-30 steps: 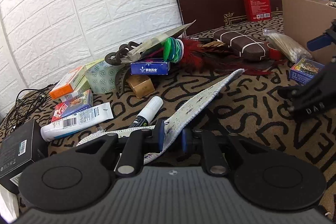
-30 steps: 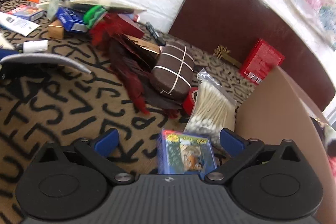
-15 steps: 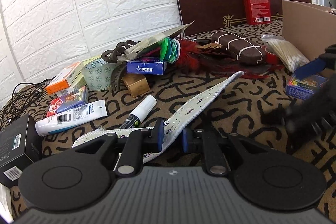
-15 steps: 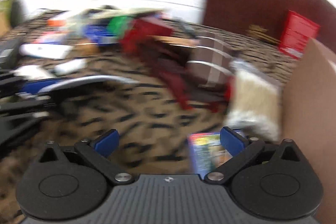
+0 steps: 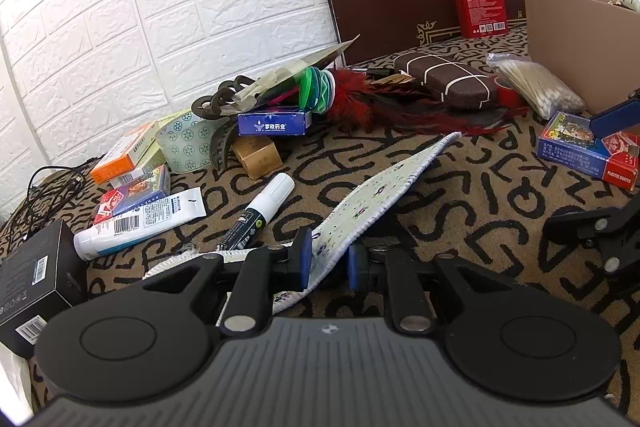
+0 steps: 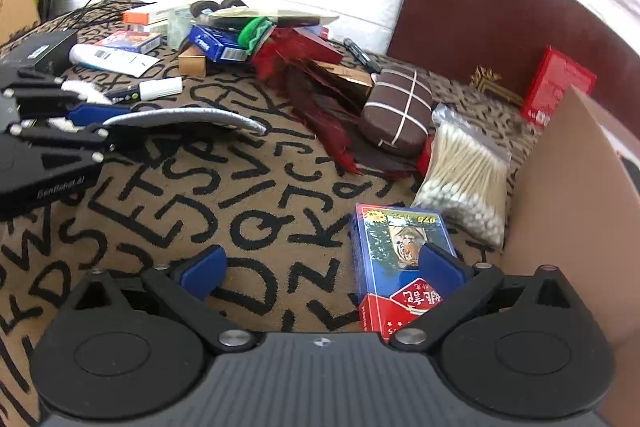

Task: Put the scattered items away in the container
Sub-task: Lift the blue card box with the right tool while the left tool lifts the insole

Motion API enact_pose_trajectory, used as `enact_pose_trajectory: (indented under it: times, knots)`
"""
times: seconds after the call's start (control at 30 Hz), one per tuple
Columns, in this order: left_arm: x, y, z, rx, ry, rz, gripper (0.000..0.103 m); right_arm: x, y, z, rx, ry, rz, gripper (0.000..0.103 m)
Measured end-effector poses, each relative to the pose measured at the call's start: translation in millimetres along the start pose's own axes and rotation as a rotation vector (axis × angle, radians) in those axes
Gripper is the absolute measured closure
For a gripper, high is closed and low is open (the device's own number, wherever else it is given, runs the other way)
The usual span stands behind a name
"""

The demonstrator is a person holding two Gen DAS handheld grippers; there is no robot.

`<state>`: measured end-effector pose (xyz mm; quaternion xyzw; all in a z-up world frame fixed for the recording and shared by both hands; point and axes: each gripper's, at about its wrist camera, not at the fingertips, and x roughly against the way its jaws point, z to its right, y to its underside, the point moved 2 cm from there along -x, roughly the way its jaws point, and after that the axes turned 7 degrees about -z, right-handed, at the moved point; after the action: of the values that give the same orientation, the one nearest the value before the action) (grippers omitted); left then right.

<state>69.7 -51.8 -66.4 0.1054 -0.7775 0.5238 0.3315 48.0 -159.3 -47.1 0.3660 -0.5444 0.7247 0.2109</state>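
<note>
My left gripper (image 5: 326, 263) is shut on a pale patterned insole (image 5: 372, 187) and holds it off the table; the insole's toe points away from me. The same gripper and the insole (image 6: 188, 117) show at the left of the right wrist view. My right gripper (image 6: 320, 267) is open and empty, low over the table, with its right finger over a blue and red card box (image 6: 396, 267). That card box (image 5: 584, 147) lies beside the cardboard container (image 5: 580, 39), whose wall (image 6: 572, 211) stands at the right.
A bag of cotton swabs (image 6: 468, 183), a brown glasses case (image 6: 400, 111) and red feathers (image 6: 312, 95) lie near the container. Further left lie a white marker (image 5: 260, 211), a tube (image 5: 136, 223), a blue medicine box (image 5: 274, 125), a black box (image 5: 32, 283) and cables.
My right gripper swung left and dropped closer to the table; the card box now sits under its right finger. My left gripper still holds the insole, raised slightly.
</note>
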Motion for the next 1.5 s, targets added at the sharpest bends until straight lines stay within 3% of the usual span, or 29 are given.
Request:
enact_pose_trajectory:
  times: [0.07, 0.13, 0.3, 0.47, 0.63, 0.73, 0.8, 1.0, 1.1, 1.17, 1.27, 1.5]
  knots:
    - [1, 1, -1, -0.002, 0.004, 0.000, 0.084, 11, 3, 2, -0.056, -0.060, 0.025, 0.000]
    - [2, 2, -2, -0.003, 0.005, 0.001, 0.084, 29, 11, -2, -0.099, -0.062, 0.071, 0.000]
    - [3, 2, -1, 0.000, 0.007, 0.004, 0.084, 58, 41, -21, -0.057, 0.026, 0.104, 0.000]
    - [3, 3, -1, 0.004, 0.007, 0.005, 0.084, 40, 50, -21, -0.067, 0.041, 0.039, 0.000]
    - [4, 3, 0, 0.000, 0.002, 0.002, 0.084, 22, 33, -23, -0.068, 0.059, 0.059, 0.000]
    - [4, 3, -1, -0.004, 0.002, 0.001, 0.084, 26, 24, -31, 0.005, -0.050, 0.095, 0.000]
    - [4, 3, -1, -0.001, 0.003, 0.001, 0.084, 33, 25, -33, 0.031, 0.013, 0.131, 0.000]
    - [3, 3, -2, 0.000, 0.005, 0.001, 0.083, 27, 26, -24, -0.010, -0.089, 0.094, 0.000]
    - [3, 3, -1, -0.008, 0.003, 0.002, 0.083, 19, 21, -33, 0.057, -0.060, 0.077, 0.000]
    - [2, 3, -1, -0.009, 0.003, 0.002, 0.082, 10, 15, -36, 0.057, -0.104, 0.024, 0.000]
    - [3, 3, -1, -0.014, 0.005, 0.003, 0.082, 4, 8, -36, 0.038, -0.182, 0.014, 0.000]
    - [7, 10, -7, -0.018, -0.001, 0.001, 0.081, 19, 2, -63, 0.233, -0.416, 0.007, 0.000]
